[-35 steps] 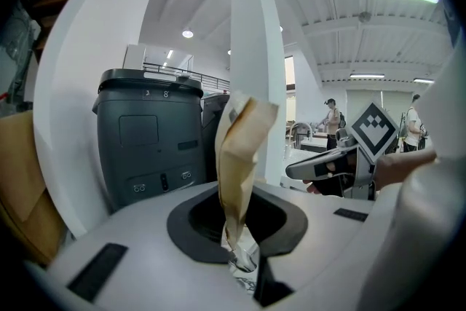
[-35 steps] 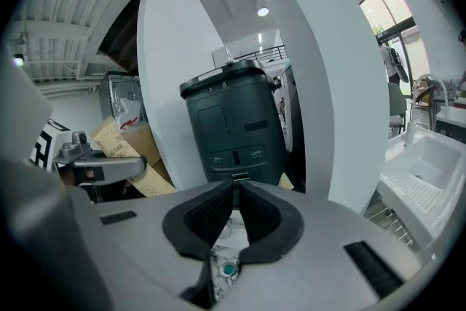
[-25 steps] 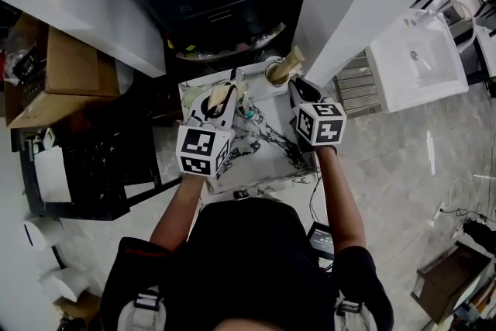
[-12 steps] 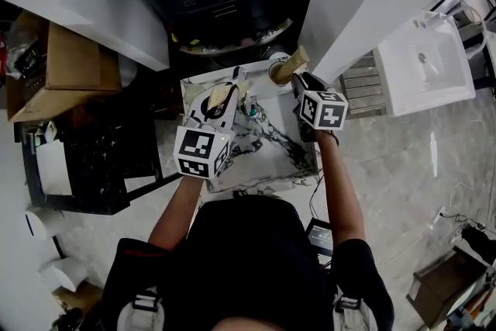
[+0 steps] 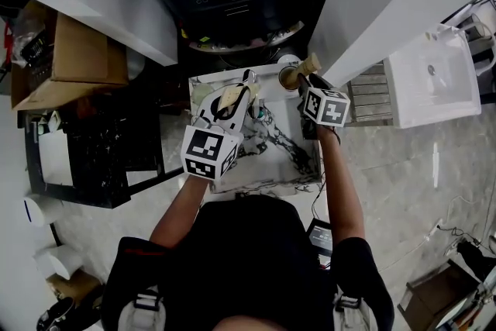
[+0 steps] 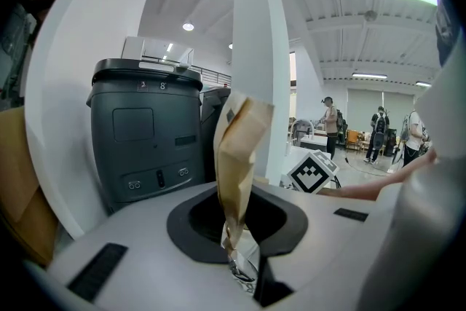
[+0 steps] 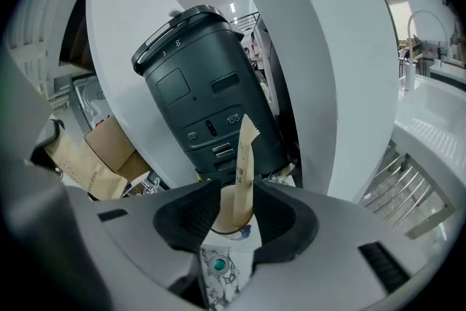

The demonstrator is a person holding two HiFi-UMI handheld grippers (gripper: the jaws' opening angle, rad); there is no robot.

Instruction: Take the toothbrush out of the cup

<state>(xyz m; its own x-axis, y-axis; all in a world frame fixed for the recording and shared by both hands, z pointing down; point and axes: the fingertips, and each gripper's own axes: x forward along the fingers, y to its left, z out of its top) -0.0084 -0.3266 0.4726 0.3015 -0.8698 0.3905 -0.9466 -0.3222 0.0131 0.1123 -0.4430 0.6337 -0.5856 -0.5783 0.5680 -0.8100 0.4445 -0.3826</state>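
Right gripper (image 7: 234,213) lower, opening round cup (image 7: 228,237)

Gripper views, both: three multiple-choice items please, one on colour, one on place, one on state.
1. Colour of the paper packet in the left tongs? A blue; B red; C brown.
2. Where is the cup? A between the left tongs; B between the right tongs; C away from both.
3. State of the left tongs? A shut on the paper packet; B wide open, empty; C shut on the cup.
Key: C, it shows kraft brown in the left gripper view. B, the right gripper view shows it between those tongs, which have just been opening and do not press it. A, they pinch its lower end.
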